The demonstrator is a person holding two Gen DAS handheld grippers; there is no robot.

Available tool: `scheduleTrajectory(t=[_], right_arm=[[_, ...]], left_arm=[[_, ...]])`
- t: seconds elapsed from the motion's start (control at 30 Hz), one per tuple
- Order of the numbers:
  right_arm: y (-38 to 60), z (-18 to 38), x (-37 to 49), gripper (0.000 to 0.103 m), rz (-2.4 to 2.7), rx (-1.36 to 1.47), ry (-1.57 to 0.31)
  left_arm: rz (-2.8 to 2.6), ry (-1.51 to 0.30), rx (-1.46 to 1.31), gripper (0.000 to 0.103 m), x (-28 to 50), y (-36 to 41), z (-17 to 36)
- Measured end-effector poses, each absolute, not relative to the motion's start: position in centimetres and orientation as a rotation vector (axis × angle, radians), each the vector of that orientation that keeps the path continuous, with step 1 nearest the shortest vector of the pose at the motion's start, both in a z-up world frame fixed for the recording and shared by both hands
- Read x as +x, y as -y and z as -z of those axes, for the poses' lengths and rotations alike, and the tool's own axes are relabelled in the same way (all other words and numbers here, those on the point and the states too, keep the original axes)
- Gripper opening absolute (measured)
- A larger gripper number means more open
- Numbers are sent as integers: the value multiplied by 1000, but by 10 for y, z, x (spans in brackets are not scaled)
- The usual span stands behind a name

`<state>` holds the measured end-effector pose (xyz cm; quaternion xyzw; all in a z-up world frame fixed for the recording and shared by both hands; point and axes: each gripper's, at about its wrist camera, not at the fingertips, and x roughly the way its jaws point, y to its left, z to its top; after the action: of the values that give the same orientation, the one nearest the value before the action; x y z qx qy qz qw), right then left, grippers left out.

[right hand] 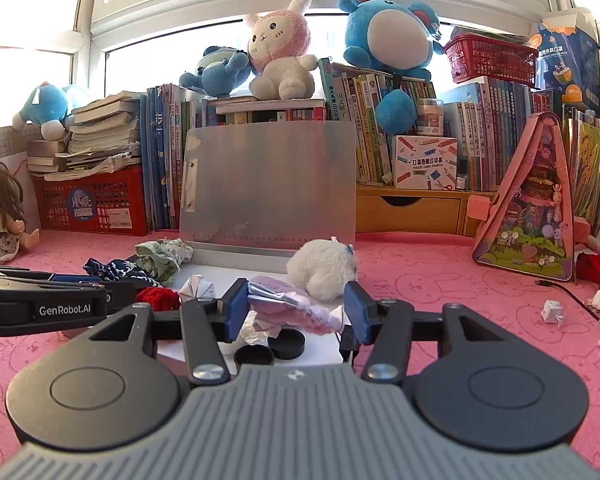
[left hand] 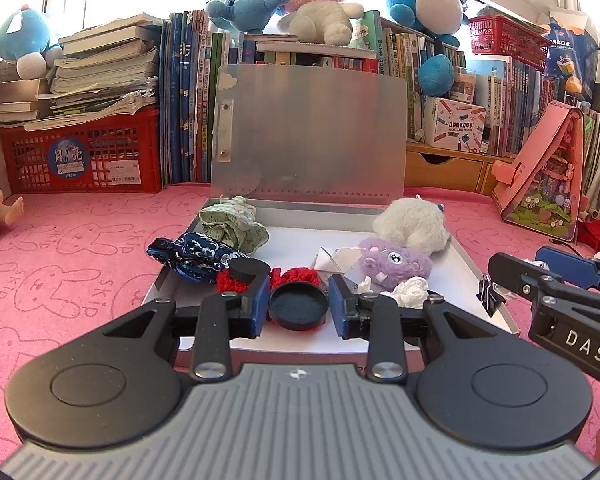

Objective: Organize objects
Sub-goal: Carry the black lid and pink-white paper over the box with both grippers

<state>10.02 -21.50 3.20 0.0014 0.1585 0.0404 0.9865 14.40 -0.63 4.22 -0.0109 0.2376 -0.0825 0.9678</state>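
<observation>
An open flat box [left hand: 488,276] with a raised translucent lid [left hand: 312,136] lies on the pink cloth. In it are a green cloth pouch [left hand: 236,224], a dark blue pouch [left hand: 196,254], a red knit piece [left hand: 296,276], a purple plush [left hand: 396,262], a white plush [left hand: 414,224], crumpled paper [left hand: 410,292] and two black round caps [left hand: 298,306]. My left gripper [left hand: 298,308] is open, its fingers either side of one cap without touching it. My right gripper [right hand: 296,310] is open above the purple plush [right hand: 292,304], holding nothing.
A black binder clip [left hand: 490,300] sits on the box's right edge. Books, red crates [left hand: 80,160] and plush toys line the back. A pink triangular case [right hand: 532,204] stands at right, a doll [right hand: 0,208] at left. Paper scraps [right hand: 552,312] lie on the cloth at right.
</observation>
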Motion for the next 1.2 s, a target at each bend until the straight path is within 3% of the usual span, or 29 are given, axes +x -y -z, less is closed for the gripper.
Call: scheduleTrajectory(t=[0.87, 1.2], right_arm=[[225, -48, 187, 57, -146, 101, -427], [217, -51, 230, 57, -178, 132, -459]], left_arm=[[147, -478, -24, 37, 230, -9, -59], [121, -546, -52, 37, 265, -12, -40]])
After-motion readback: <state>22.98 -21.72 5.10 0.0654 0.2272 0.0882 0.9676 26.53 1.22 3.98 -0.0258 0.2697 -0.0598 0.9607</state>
